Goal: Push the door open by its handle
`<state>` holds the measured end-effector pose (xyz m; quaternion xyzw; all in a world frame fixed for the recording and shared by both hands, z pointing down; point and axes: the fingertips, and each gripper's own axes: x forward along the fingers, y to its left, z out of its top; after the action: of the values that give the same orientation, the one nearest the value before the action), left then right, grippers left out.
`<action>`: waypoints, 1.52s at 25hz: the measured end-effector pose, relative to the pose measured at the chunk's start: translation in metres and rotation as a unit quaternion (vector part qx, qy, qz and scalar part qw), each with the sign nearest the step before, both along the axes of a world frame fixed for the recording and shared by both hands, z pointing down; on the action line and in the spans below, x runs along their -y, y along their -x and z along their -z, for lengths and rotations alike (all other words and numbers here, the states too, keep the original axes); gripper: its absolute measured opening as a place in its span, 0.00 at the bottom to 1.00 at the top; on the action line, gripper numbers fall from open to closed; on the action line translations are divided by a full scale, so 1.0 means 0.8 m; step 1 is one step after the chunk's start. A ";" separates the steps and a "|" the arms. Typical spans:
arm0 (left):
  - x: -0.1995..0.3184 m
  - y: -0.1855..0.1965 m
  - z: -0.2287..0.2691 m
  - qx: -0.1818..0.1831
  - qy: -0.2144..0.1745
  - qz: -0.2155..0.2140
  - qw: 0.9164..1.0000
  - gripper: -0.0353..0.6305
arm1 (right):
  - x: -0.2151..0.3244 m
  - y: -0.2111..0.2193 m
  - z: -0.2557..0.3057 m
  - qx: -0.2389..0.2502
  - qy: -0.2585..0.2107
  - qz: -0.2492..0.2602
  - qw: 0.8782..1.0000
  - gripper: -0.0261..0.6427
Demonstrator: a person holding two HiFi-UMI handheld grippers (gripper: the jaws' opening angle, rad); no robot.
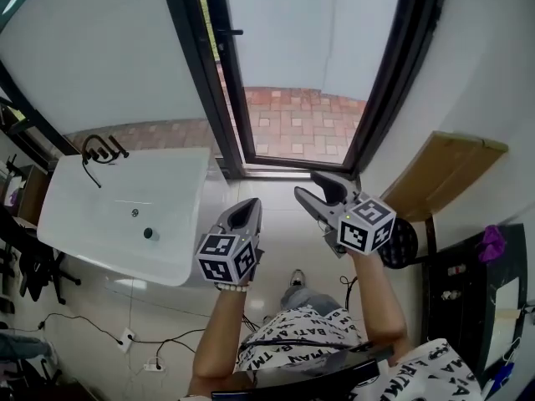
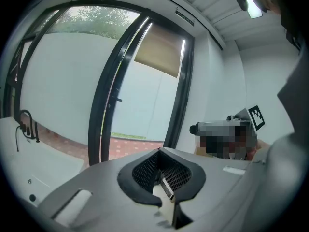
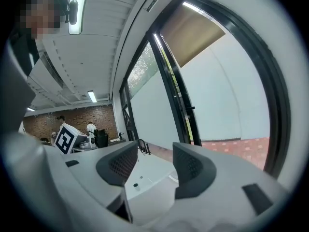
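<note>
Since the metal-framed glass door (image 1: 219, 82) looks heavy and rigid, we'd push at its small handle (image 1: 236, 32), well ahead of both: right tongs (image 1: 307, 185) wide apart and empty, left tongs (image 1: 247, 205) closed on nothing.

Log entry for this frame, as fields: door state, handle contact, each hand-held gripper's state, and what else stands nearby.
door: open, swung outward, seen edge-on
doorway: brick paving shows through
handle: on the door's edge, nothing touching it
left hand-held gripper: shut, empty, short of the threshold
right hand-held gripper: open, empty, near the threshold
nearby: white sink with black tap, on the left
</note>
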<state>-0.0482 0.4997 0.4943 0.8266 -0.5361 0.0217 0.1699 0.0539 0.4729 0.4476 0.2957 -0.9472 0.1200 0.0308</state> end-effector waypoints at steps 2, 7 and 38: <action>0.024 -0.004 0.001 0.006 0.000 0.001 1.000 0.05 | 0.027 0.001 0.003 -0.012 -0.010 0.014 1.000 0.40; 0.111 -0.014 0.008 0.016 0.001 0.007 1.000 0.05 | 0.121 0.009 0.020 -0.047 -0.031 0.056 0.997 0.40; 0.462 0.087 0.012 0.025 0.012 0.041 0.999 0.05 | 0.599 0.215 0.085 -0.269 -0.121 0.153 0.943 0.36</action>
<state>-0.1175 0.1301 0.4847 0.8009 -0.5736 0.0419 0.1666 -0.1179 -0.0063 0.3795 0.1703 -0.9448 -0.0856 0.2666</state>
